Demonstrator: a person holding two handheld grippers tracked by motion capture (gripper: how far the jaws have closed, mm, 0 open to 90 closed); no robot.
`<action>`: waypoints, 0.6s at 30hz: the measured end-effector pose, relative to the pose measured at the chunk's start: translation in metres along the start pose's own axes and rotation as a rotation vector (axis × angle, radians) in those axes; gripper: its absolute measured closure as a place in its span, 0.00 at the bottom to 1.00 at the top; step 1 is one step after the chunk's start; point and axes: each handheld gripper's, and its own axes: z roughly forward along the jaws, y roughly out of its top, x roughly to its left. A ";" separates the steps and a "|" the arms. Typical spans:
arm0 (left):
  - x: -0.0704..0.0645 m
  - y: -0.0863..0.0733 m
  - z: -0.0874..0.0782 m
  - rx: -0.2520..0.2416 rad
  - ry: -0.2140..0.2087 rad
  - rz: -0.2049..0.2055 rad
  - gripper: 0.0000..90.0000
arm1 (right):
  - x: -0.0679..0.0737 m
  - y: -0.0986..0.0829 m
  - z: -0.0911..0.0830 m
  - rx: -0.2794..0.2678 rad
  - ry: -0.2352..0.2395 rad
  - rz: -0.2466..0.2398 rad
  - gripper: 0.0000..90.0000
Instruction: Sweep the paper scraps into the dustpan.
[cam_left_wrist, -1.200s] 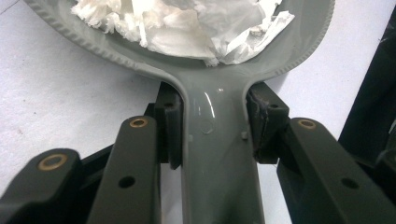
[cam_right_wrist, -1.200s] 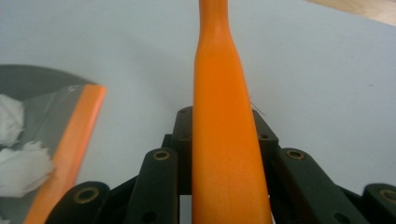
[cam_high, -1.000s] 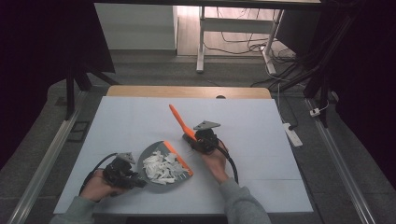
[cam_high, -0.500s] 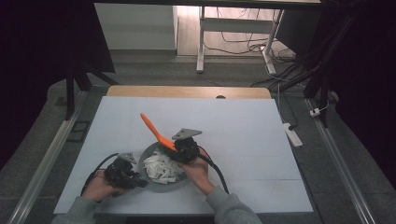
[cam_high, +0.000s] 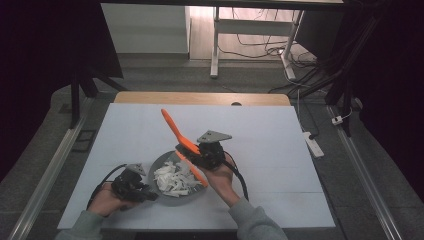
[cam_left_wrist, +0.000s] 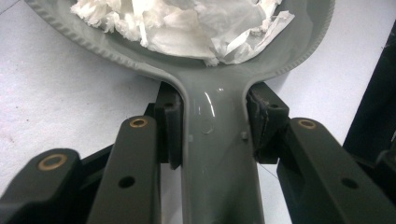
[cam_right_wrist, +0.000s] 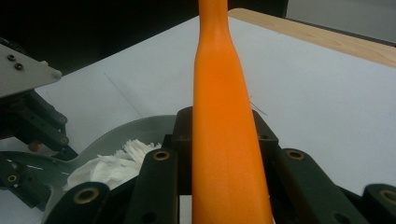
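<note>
The high view looks forward and down on the whole table (cam_high: 280, 125). Each gripper view sits close behind its jaws; both share the pan (cam_left_wrist: 299, 42) of what is probably paper.

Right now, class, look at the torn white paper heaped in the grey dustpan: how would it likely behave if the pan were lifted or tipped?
The white paper scraps look thin and crumpled, so probably very light and floppy. They sit loose in the shallow grey dustpan, so a quick tilt may spill them. The left gripper clamps the handle, which looks rigid.
</note>
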 end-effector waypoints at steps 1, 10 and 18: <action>0.000 0.000 0.000 0.000 0.001 0.000 0.68 | -0.001 0.001 -0.002 -0.002 -0.004 0.000 0.79; 0.000 0.000 0.000 -0.006 0.002 0.000 0.68 | -0.014 -0.002 -0.008 0.011 -0.056 0.004 0.79; -0.001 -0.001 -0.001 -0.022 0.009 0.012 0.68 | -0.035 -0.011 -0.016 0.015 -0.104 0.045 0.79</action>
